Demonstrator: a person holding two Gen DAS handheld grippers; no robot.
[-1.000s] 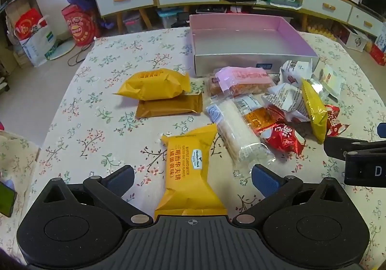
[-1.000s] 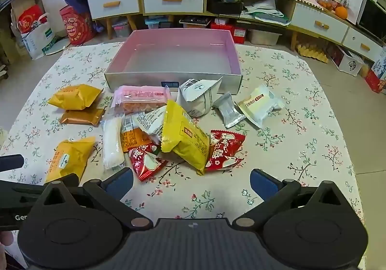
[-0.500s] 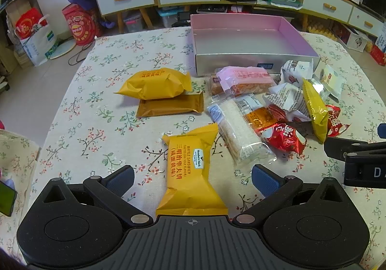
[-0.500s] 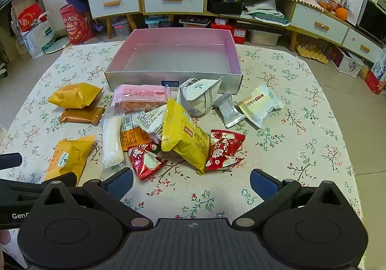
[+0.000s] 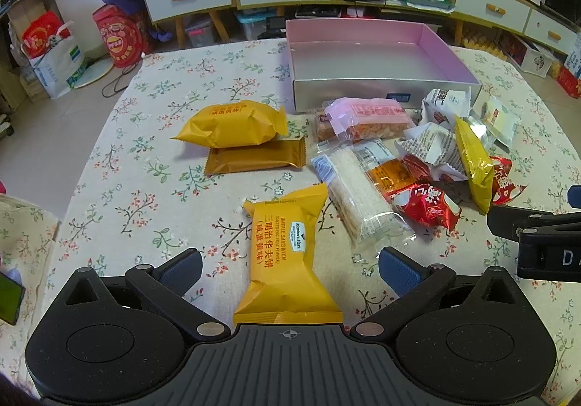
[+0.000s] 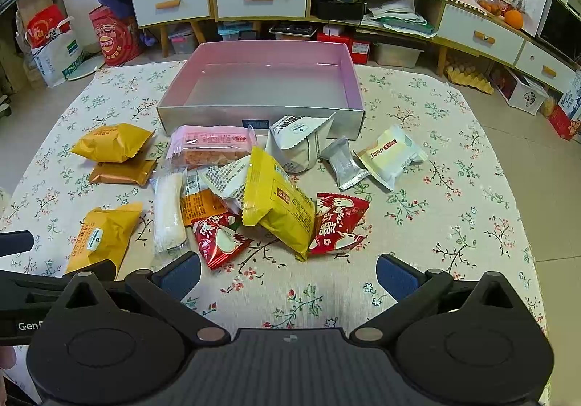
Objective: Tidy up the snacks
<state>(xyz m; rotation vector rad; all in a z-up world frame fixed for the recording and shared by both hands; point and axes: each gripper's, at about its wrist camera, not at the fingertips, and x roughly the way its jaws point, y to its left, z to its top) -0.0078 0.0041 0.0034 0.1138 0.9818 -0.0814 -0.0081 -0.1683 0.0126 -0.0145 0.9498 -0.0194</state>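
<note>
Two grippers hang over the table [image 6: 454, 166] and both are spread wide, nothing between the fingers of either. On the left, the left gripper [image 5: 288, 266] sits low over the near edge with a yellow waffle sandwich pack [image 5: 285, 253] lying lengthwise right between its blue pads [image 5: 397, 270], which stand clear of the wrapper on both sides. Over to the right gripper [image 6: 288, 275], jaws just as wide, facing bare flowered cloth at the near edge with the snack heap just beyond. And what a heap: a bright yellow bag [image 6: 279, 203] leans tilted on top, a red packet [image 6: 337, 221] tucked against its right side, another red packet [image 6: 218, 237] at its left, a long white rice-cracker bar [image 6: 167, 210] beside that. Behind them lies a pink bar pack [image 6: 210, 144], touching or just short of the front wall of the pink box [image 6: 261, 115], which sits open toward the far edge with none of the snacks inside. A white folded pouch [image 6: 297, 141] stands upright against that same wall, a small silver sachet [image 6: 343, 163] and a pale cream packet [image 6: 392, 155] to its right. Toward the left edge, a puffy orange-yellow pack [image 5: 228, 123] rests partly on a flat brown pack [image 5: 254, 159].
</note>
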